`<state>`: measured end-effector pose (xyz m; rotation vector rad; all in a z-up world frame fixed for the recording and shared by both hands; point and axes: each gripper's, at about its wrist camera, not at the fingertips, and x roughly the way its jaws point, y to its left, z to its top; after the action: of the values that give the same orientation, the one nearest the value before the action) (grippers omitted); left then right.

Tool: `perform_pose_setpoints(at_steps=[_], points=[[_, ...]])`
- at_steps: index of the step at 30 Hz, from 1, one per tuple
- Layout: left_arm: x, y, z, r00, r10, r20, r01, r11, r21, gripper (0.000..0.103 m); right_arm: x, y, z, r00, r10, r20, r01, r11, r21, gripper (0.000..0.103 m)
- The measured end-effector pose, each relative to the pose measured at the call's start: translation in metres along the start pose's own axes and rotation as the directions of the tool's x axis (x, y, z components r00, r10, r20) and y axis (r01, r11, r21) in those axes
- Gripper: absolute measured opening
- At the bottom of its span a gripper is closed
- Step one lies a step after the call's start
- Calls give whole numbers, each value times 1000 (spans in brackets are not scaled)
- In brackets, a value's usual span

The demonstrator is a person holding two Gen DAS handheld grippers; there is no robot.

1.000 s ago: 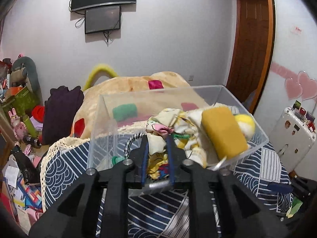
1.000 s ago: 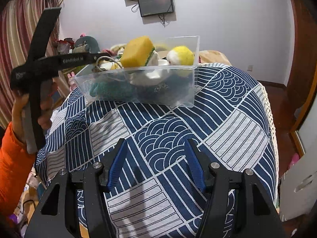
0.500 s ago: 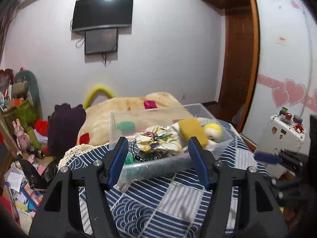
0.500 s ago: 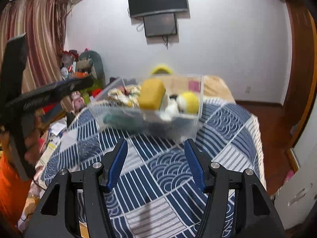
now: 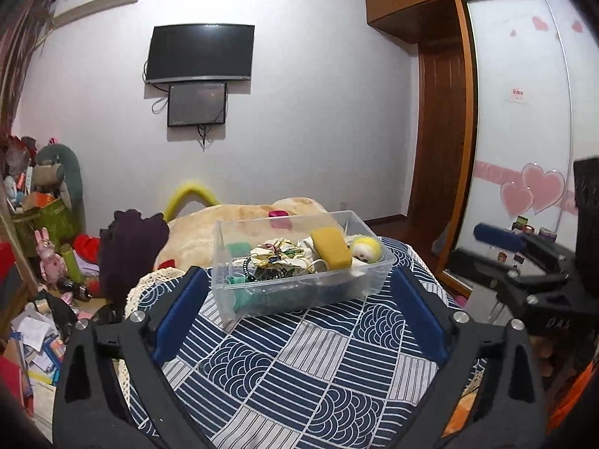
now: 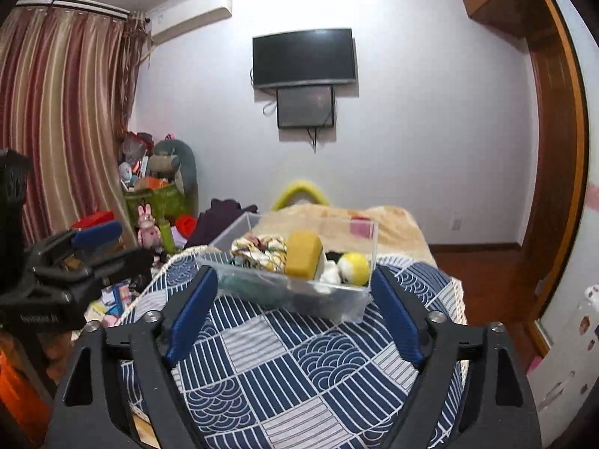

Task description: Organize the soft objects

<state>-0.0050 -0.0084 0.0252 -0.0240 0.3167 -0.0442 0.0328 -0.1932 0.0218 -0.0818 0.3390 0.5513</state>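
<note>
Looking along the left hand-held gripper [image 5: 299, 314]: jaws spread wide, nothing between them, held above the near part of the table. The right hand-held gripper [image 6: 292, 307] is the same, wide and empty, pointing at the same spot from a little to the right. My reading is that both are held clear of the work, so neither is committed to a grasp.

Below both: the patterned cloth [image 5: 299, 366], navy and white blocks of waves and stripes, with a lace trim showing at the left edge. It covers the whole top, and I see no loose item on the part in view.

Further out, toward the far edge: the clear plastic bin [image 5: 374, 280], sitting flat on the cloth. This is where the soft things are. Inside it are a floral fabric bundle [image 5: 279, 256] near the middle, a yellow sponge [image 5: 331, 247] leaning on the pile, and a yellow-and-white plush ball [image 5: 367, 249] against the right end wall. Green-teal fabric [image 5: 239, 299] sits low at the left end, with a dark beaded loop beside it. The pile is heaped to about rim height, so the sponge may slide if the bin is nudged.

Judgement: the sorting looks close to finished.

Beyond the table: a beige blanket [image 5: 243, 217] and, on the far wall, a television [image 5: 200, 54].
</note>
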Motion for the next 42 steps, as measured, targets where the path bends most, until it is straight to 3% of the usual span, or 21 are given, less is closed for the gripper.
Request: perform_pose_setpoints(at_steps=[10,42], points=[[-14,-7,-5,1000,-12,25,12,1000,1,99,-19,10,6,998,1,69,0,1000,-14,86],[-14,-7,-8,999,-4,33,4,1000,-10,102,-19,15,3,998,10,66,-9,1000,-14,86]])
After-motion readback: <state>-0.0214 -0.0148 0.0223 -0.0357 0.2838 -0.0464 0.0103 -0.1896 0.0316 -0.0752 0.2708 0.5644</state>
